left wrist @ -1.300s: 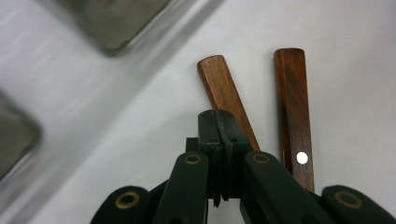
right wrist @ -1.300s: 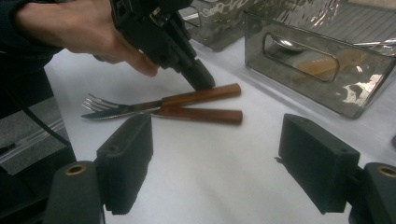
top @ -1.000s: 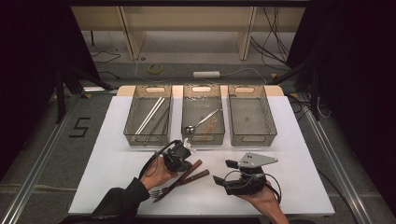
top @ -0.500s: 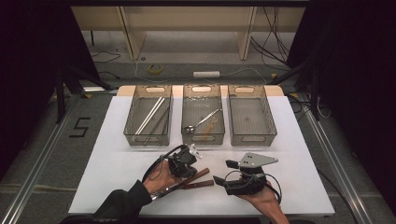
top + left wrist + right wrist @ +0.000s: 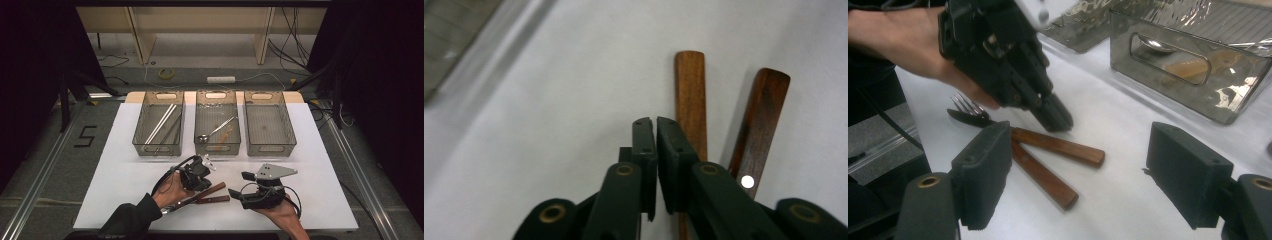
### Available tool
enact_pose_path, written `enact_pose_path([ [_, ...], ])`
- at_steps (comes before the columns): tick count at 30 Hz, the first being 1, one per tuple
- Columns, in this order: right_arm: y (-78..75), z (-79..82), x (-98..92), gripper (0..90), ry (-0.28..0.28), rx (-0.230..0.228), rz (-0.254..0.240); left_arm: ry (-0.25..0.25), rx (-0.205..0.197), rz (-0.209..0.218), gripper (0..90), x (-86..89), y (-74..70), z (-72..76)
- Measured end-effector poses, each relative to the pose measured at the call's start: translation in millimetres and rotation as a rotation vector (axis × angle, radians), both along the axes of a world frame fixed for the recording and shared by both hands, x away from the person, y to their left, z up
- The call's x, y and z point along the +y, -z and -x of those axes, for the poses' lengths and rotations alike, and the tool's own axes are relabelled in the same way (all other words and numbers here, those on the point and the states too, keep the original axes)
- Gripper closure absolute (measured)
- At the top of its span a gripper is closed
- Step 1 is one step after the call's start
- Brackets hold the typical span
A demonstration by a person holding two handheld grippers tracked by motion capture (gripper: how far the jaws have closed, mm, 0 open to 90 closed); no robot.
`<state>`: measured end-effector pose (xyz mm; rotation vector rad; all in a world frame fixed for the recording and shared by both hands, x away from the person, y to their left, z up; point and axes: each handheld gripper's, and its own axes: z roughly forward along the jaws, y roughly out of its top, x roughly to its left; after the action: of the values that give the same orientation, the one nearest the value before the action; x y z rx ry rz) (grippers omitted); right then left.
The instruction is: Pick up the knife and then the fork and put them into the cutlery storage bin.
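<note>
Presently, white table bears three bins at 12 o'clock. Right gripper, jaws spread wide, grasps nothing. Left gripper, jaws nearly together, apparently empty, hovers over two wooden-handled utensils at 6 o'clock.

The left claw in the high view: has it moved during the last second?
Yes. The left claw has shifted to the right, toward the middle clear plastic bin, and now sits over the two wooden-handled utensils.
</note>
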<state>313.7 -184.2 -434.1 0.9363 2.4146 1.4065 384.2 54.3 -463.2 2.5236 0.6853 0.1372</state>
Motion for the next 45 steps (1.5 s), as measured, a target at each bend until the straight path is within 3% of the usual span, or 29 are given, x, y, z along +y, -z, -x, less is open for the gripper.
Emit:
enact_pose_path([
  [3, 0.1, -0.5, -0.3, 27.1, -0.001, 0.002, 0.002, -0.024, -0.027, 0.022, 79.7, 7.4, -8.4, -2.3],
  [8, -0.7, -4.0, -0.2, 27.1, -0.023, 0.006, 0.023, -0.075, -0.051, 0.079, 60.6, 23.2, -20.1, -2.3],
  [12, -5.7, -9.9, 3.0, 27.1, -0.067, 0.010, 0.063, -0.127, -0.064, 0.158, 46.5, 42.6, -28.5, 0.0],
  [18, -17.4, -23.3, 14.8, 27.4, -0.158, 0.007, 0.157, -0.184, -0.102, 0.257, 35.2, 69.1, -37.1, 8.4],
  [22, -20.0, -33.2, 28.1, 28.0, -0.221, 0.017, 0.229, -0.220, -0.129, 0.321, 30.5, 83.7, -39.7, 14.3],
  [31, -17.7, -47.3, 56.7, 29.9, -0.322, 0.029, 0.388, -0.253, -0.195, 0.413, 22.6, 105.4, -43.6, 25.8],
  [45, 1.2, -66.0, 89.1, 37.5, -0.432, 0.071, 0.535, -0.255, -0.254, 0.477, 18.8, 117.7, -45.3, 36.8],
])
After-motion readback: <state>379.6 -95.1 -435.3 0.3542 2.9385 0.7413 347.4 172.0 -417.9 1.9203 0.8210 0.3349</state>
